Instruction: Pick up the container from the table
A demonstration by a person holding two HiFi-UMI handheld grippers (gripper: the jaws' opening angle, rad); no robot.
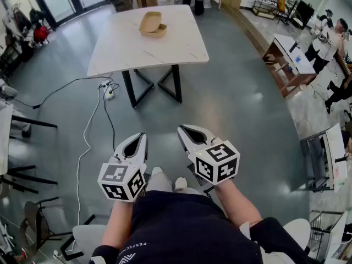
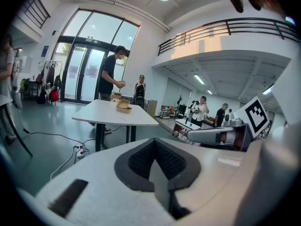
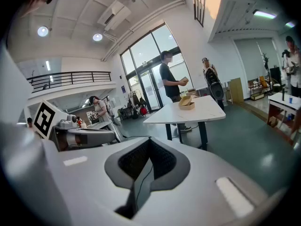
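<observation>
A tan cardboard container (image 1: 152, 25) with a hinged lid sits toward the far side of a white marble-top table (image 1: 165, 51), well ahead of me. It also shows in the left gripper view as the container (image 2: 123, 106) and in the right gripper view as the container (image 3: 186, 102). My left gripper (image 1: 142, 138) and right gripper (image 1: 183, 131) hang side by side over the floor, close to my body and far short of the table. Both point toward the table. Each has its jaws closed together with nothing between them, as seen at left gripper (image 2: 154, 144) and right gripper (image 3: 149, 144).
A person (image 2: 110, 79) stands at the table's far side. A power strip and cables (image 1: 109, 91) lie on the floor by the black table legs (image 1: 168, 87). A wooden desk (image 1: 288, 60) with people nearby is at the right, and chairs (image 1: 22, 175) stand at the left.
</observation>
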